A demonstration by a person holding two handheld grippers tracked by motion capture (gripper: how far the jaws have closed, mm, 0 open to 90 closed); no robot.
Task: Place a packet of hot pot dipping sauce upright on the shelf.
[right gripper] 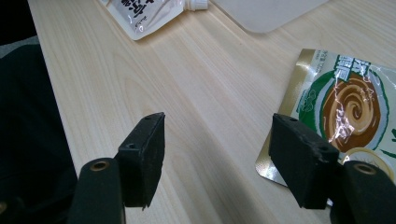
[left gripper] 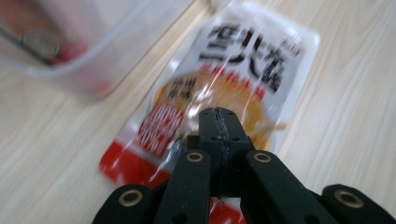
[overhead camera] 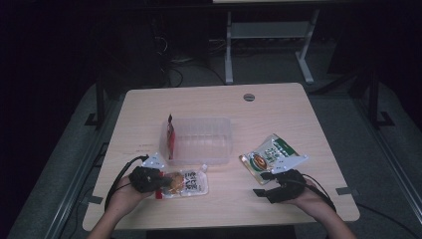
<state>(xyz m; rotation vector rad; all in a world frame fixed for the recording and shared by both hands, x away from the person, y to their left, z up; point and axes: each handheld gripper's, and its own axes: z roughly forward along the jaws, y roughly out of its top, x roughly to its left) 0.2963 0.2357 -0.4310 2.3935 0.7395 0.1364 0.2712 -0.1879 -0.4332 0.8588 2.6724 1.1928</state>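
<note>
A white and red noodle pouch [overhead camera: 188, 181] [left gripper: 243, 70] lies flat on the table near the front left. My left gripper [overhead camera: 160, 181] [left gripper: 218, 116] is shut, and its joined jaws hover over the middle of that pouch, nothing visibly pinched. A green and gold soup pouch [overhead camera: 271, 154] [right gripper: 350, 107] lies at the front right. My right gripper [overhead camera: 263, 184] [right gripper: 217, 126] stands open just in front of it, one jaw over the pouch's near edge, nothing between the pads.
A clear plastic container [overhead camera: 204, 142] [left gripper: 70, 51] sits mid-table, with a red packet [overhead camera: 170, 139] standing against its left wall. The wooden table [overhead camera: 278, 109] has a round cable hole [overhead camera: 249, 97] at the back. A desk frame [overhead camera: 268, 35] stands beyond.
</note>
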